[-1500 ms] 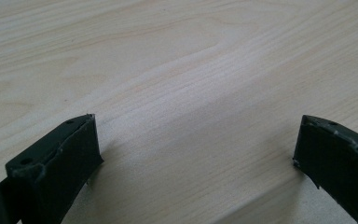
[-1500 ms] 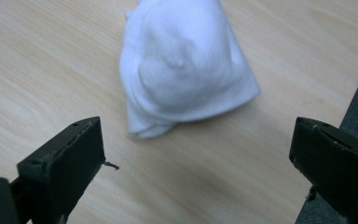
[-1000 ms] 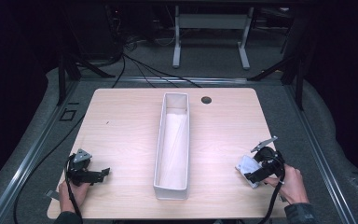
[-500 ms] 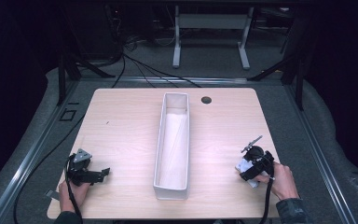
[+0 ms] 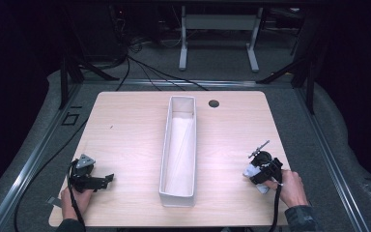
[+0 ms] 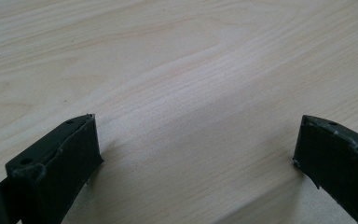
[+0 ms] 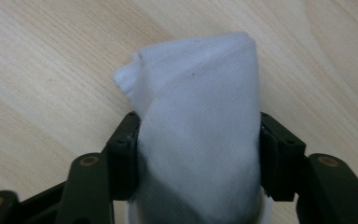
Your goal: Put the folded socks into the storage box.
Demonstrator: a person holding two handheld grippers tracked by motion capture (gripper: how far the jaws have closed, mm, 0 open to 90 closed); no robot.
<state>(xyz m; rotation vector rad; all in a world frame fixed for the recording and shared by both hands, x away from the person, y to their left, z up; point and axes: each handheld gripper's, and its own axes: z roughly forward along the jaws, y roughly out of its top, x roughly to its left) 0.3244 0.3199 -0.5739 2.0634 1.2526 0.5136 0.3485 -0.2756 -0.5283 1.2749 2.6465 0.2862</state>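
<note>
High view: the right hand-held gripper [image 5: 257,170] sits near the desk's [image 5: 125,130] right front corner, and a white rolled sock [image 5: 254,173] shows pale at its jaws. The long white bin [image 5: 179,145] lies to its left, in the middle of the desk, its long axis running from the front edge away toward the far edge. The left hand-held gripper [image 5: 107,179] rests on the other side of the bin, near the front left corner, with its jaws pointing toward the bin. The right one is the one at the sock, so any carry into the bin would likely go leftward from there, across bare wood to the bin's near end.

Left gripper view: the left hand-held gripper [image 6: 193,140] stands wide, with nothing but wood grain between its two black jaws.

Right gripper view: the rolled sock [image 7: 200,130] stands between the jaws of the right hand-held gripper [image 7: 199,154], its long axis pointing straight away along them and its folded tip beyond their ends. The jaws have just been closing and now press on the sock from both sides; a white rim shows beneath its lower end. The grip looks squarely across the roll's short width.
</note>
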